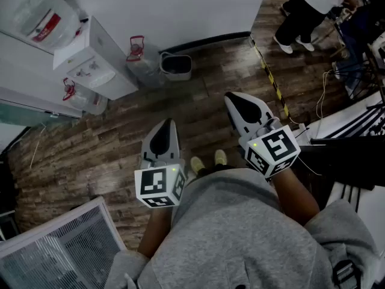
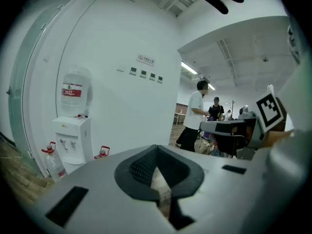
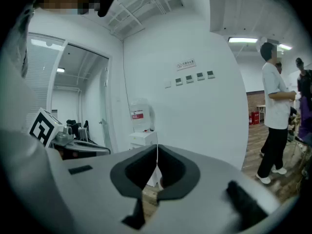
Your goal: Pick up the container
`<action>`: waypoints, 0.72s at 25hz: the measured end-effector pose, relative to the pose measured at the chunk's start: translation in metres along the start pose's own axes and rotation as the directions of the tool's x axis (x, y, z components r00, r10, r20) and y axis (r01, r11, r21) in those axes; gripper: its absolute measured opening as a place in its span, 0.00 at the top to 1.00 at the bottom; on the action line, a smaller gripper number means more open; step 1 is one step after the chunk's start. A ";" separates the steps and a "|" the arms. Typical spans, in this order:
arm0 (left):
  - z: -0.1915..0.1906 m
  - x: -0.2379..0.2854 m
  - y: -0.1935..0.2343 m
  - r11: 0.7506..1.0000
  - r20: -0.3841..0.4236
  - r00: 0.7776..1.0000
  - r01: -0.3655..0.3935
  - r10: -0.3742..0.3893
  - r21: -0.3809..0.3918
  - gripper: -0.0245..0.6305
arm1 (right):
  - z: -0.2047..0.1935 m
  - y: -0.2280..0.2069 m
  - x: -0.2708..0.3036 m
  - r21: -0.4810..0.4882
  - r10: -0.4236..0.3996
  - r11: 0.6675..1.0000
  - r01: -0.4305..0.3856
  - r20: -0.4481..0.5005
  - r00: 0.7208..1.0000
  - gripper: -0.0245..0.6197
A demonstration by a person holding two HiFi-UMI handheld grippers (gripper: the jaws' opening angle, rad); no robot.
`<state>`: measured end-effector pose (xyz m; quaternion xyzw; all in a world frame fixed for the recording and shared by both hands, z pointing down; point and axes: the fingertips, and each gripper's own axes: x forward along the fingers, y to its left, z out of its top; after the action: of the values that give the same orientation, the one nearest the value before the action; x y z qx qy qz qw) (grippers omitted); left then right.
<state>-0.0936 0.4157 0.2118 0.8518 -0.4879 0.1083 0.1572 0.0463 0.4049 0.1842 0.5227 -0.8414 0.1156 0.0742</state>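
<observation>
Head view, left hand-held gripper (image 1: 168,126) and right hand-held gripper (image 1: 235,100) clenched empty, tilted slightly downward.

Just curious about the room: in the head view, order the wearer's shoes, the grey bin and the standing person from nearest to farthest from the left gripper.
1. Shoes, just right of the left gripper.
2. Grey bin, ahead by the wall.
3. Standing person, far upper right.

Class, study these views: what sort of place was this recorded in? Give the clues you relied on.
Probably an indoor office or lab workspace. A water dispenser stands against a white wall, a waste bin sits on the wood-plank floor, and a row of wall control panels is mounted higher up.
</observation>
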 end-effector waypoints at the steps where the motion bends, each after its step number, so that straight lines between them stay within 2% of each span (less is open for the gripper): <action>1: 0.001 0.000 0.002 1.000 0.002 1.000 0.001 -0.001 0.002 0.94 | 0.000 0.002 0.001 -0.004 0.000 1.000 0.000 0.000 1.000 0.92; 14: -0.005 -0.014 0.039 1.000 0.014 1.000 0.011 -0.011 -0.006 0.94 | -0.006 0.016 0.017 0.012 -0.052 0.999 0.052 0.013 0.999 0.92; 18: -0.007 -0.017 0.055 0.999 0.011 1.000 0.016 -0.016 -0.030 0.94 | -0.007 0.023 0.024 0.027 -0.068 0.997 0.068 0.016 0.998 0.92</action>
<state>-0.1502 0.4060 0.2216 0.8538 -0.4835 0.0951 0.1680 0.0146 0.3959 0.1943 0.5530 -0.8221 0.1198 0.0642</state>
